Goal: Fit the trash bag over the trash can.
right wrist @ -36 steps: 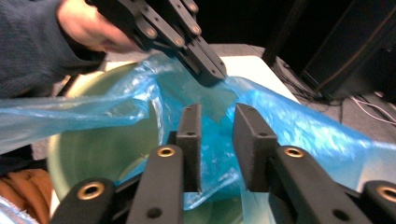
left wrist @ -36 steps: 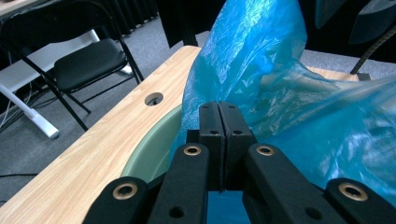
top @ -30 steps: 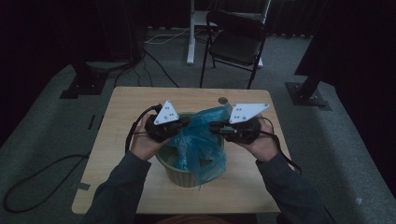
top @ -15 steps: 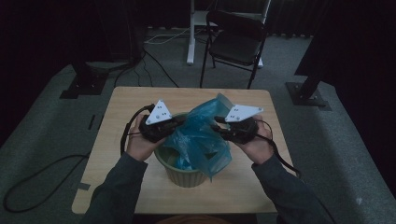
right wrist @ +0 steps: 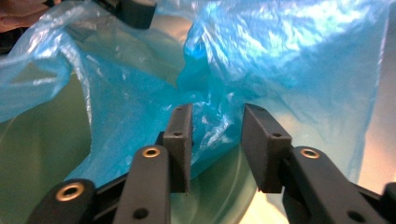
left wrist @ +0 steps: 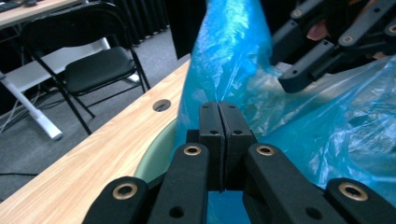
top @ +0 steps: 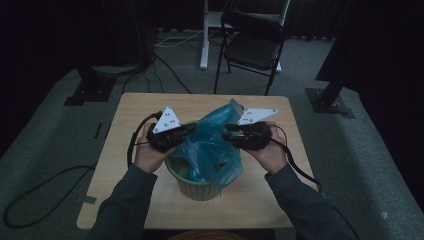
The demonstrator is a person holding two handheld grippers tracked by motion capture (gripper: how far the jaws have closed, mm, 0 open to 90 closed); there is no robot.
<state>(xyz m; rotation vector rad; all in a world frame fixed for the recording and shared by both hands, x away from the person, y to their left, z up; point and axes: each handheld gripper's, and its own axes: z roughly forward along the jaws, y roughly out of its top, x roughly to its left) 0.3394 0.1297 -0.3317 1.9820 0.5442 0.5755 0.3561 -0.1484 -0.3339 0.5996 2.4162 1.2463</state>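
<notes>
Work in hand: lining the green bin (top: 196,184) with the blue plastic bag (top: 212,147), spreading the bag mouth over the rim.
Bag place: sitting at centre of the high view, hanging partly inside the bin, bulging up between both grippers; also rising to the upper middle of the left gripper view.
Bin place: standing lower centre of the high view, on the wooden table (top: 125,165), near its front edge.
Left gripper (left wrist: 219,108): jaws pressed together, pinching the thin film of the bag at its edge, lower centre of its own view.
Right gripper (right wrist: 215,123): jaws having just been opening, now standing spread apart; bag film lying between them but the pads not pressing on it.
Doing it well: keeping the left pinch firm as an anchor; taking a new bite with the right jaws on a single layer close to the bag edge, not on the bunched middle.
Then: pulling both edges apart gently and down over the rim, avoiding a tear in the thin film.
Risk: probably lifting the light bin if pulling upward too much.
</notes>
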